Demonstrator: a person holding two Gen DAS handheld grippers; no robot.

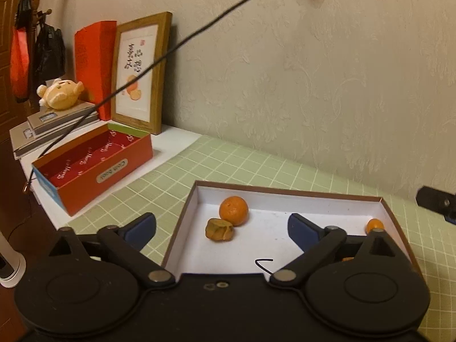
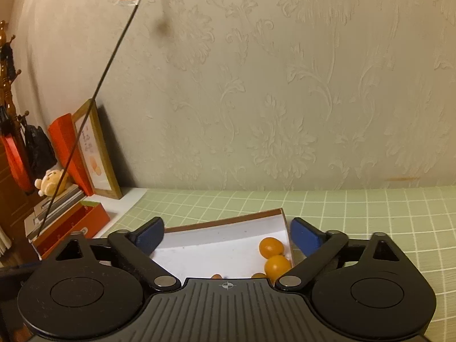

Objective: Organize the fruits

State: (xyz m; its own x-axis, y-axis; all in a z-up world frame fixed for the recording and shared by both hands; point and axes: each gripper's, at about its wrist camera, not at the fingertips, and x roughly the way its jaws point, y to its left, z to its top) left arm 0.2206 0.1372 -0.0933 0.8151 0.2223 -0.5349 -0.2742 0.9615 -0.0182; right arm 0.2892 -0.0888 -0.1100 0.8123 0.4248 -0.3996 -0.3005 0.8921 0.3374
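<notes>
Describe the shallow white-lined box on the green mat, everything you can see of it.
The shallow box is rectangular, apparently cardboard, with a brown rim and white interior, lying flat and open-topped on the green grid mat. Inside sit a mandarin touching a brownish dried-looking fruit near its left end, and small orange fruits against its right wall. Both grippers hover over it, open; nothing grips it.

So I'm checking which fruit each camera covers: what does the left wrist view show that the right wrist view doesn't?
Only the left wrist view shows the large orange and the brownish dried fruit beside it at the tray's left end, with the open left gripper above them. Only the right wrist view shows two smooth yellow-orange fruits along the tray's right wall, behind the open right gripper. Both show the white tray, green grid mat, red box and framed picture.
</notes>
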